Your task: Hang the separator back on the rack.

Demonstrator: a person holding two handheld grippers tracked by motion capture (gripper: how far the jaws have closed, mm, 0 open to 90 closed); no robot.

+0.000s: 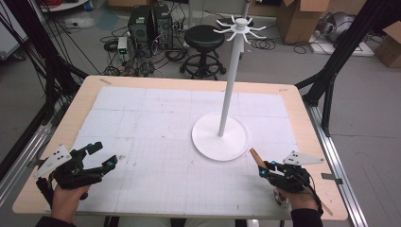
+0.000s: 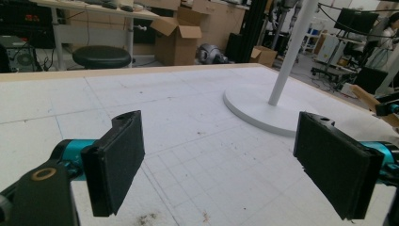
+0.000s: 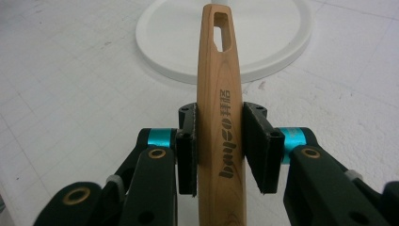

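A wooden handle [image 3: 220, 108] with a slot near its far end and printed lettering runs between the pads of my right gripper [image 3: 219, 146], which is shut on it. From above, that wooden handle [image 1: 257, 157] sticks out toward the white stand's round base [image 1: 220, 137] from my right gripper [image 1: 265, 170] at the table's near right. The stand's pole [image 1: 231, 85] rises to a crown of hooks [image 1: 240, 27]. My left gripper [image 1: 103, 155] rests at the near left, its black pads [image 2: 120, 160] wide apart with nothing between them; my left gripper [image 2: 221, 169] faces the stand base [image 2: 263, 110].
A white gridded mat [image 1: 156, 132] covers the wooden table [image 1: 71, 118]. Beyond the far edge stand a black stool [image 1: 204, 40], computer towers [image 1: 150, 26] with cables, and cardboard boxes [image 1: 298, 19]. Black frame legs [image 1: 331, 80] flank the table.
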